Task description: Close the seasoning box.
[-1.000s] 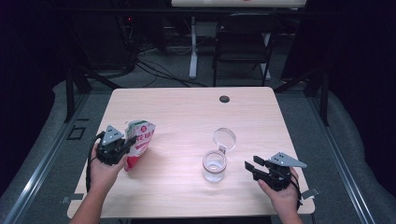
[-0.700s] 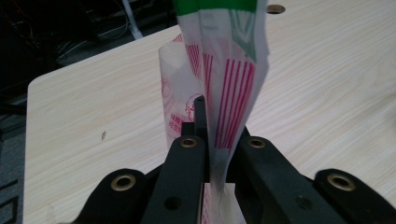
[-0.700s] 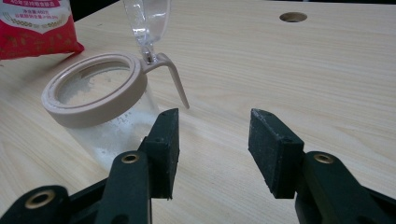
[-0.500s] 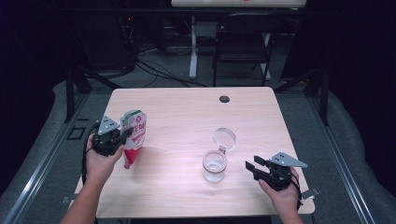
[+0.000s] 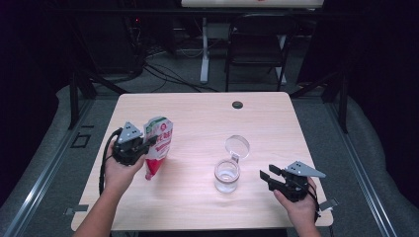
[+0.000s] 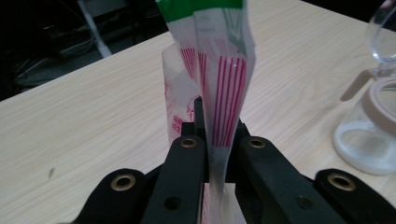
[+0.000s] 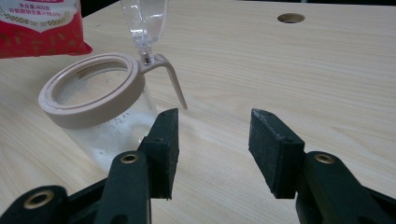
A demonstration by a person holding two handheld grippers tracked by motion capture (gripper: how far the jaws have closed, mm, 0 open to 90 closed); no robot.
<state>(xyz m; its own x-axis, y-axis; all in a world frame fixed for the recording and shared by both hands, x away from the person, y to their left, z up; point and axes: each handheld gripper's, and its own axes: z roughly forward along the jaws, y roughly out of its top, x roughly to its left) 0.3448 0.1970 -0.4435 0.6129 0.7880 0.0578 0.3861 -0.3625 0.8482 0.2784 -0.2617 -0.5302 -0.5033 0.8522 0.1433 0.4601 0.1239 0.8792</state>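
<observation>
The left gripper (image 5: 142,146), pinching the pouch (image 5: 157,148), had lifted it upright near the table's left edge, readying a pour; the right gripper (image 5: 267,177), jaws spread, waited beside the open jar (image 5: 227,175).

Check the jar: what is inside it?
The jar stands open, its clear lid flipped up behind the rim. Through the mouth and glass wall it looks empty, with only pale smears or reflections near the bottom; whether that is residue cannot be told.
</observation>
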